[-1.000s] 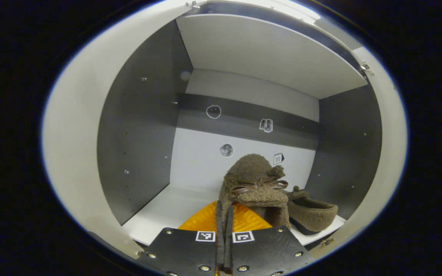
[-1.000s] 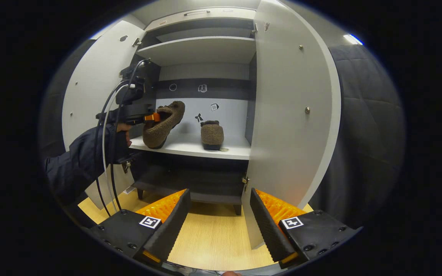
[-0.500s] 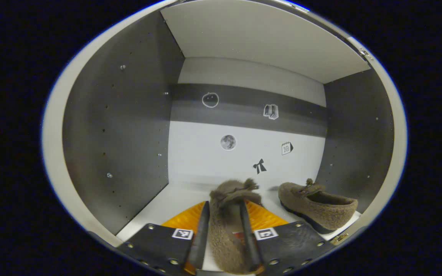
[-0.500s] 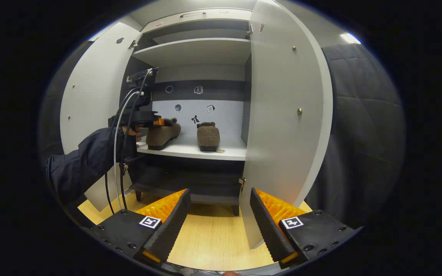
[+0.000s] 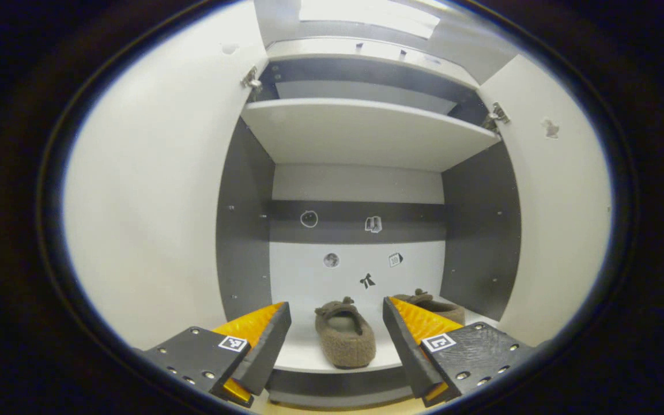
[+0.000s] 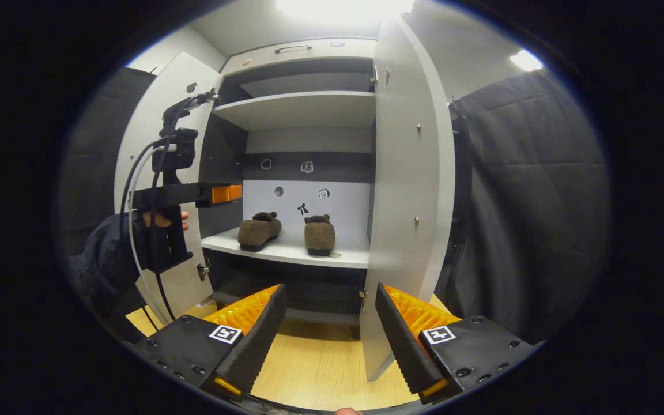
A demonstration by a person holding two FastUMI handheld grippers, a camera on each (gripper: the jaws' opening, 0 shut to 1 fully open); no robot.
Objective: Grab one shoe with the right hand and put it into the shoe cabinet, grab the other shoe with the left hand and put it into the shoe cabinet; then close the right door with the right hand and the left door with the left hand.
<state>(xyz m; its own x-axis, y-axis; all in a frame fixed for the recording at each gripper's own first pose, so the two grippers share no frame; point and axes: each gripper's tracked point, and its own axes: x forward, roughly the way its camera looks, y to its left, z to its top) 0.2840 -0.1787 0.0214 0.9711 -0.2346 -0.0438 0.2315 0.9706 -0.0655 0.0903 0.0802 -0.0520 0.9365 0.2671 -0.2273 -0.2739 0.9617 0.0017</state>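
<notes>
In the left gripper view, the shoe cabinet (image 5: 361, 138) stood open, pale shelves between dark side walls, with small stickers (image 5: 366, 280) on its back panel. The left door (image 5: 147, 196) and the right door (image 5: 557, 196) were both swung outward. Two fuzzy brown shoes lay on the lower shelf (image 5: 303, 354): the left shoe (image 5: 344, 333) sat near the front edge with its opening facing up, and the right shoe (image 5: 433, 304) lay just beside it, partly hidden behind a finger. The left gripper (image 5: 336, 340) was level and pointed into the cabinet, fingers spread wide and holding nothing. Half a second earlier those fingers flanked the left shoe deep inside the compartment; now the gripper had drawn back outside the shelf, and the shoe rested alone.

In the right gripper view, the cabinet stood on a light wooden floor (image 6: 320, 363) with dark quilted cloth (image 6: 528, 202) to the right. The shoes (image 6: 259, 230) (image 6: 319, 234) sat side by side on the shelf, apart. A hand in a dark sleeve (image 6: 162, 220) held the left gripper (image 6: 225, 193) level in front of the left door (image 6: 159, 173), clear of the shoes, where before it reached in at the shelf. The right gripper (image 6: 327, 340) hung low before the right door (image 6: 407, 190), fingers wide apart and empty.
</notes>
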